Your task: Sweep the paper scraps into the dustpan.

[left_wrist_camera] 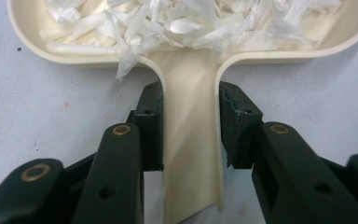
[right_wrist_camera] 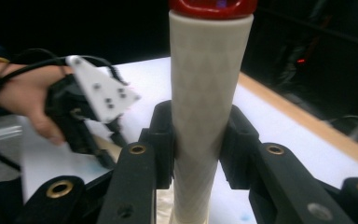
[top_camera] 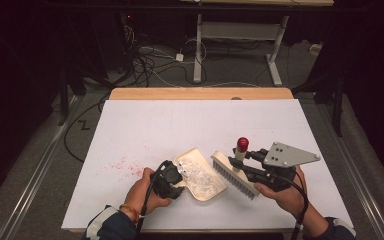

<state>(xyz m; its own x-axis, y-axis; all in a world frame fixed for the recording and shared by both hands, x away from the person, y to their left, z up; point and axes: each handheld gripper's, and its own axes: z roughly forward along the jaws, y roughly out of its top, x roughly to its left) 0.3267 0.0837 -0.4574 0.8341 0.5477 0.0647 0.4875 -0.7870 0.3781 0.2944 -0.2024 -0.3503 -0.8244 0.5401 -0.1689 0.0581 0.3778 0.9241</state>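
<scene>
The left tool is closed on the handle of the cream dustpan, keeping it flat on the white worktop so the white shreds stay inside. Beside the pan, the right tool clamps the brush handle, bristles down, probably for sweeping.

Black tool arms with brass rivets, dark sleeves.

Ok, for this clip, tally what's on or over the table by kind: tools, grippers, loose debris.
Dustpans: 1, cream dustpan
Brushes: 1, brush with red-capped handle
Grippers: 2, left gripper, right gripper
Shredded white paper piles: 1, paper scraps in the dustpan
Red speck patches: 1, red specks
Total: 6
</scene>
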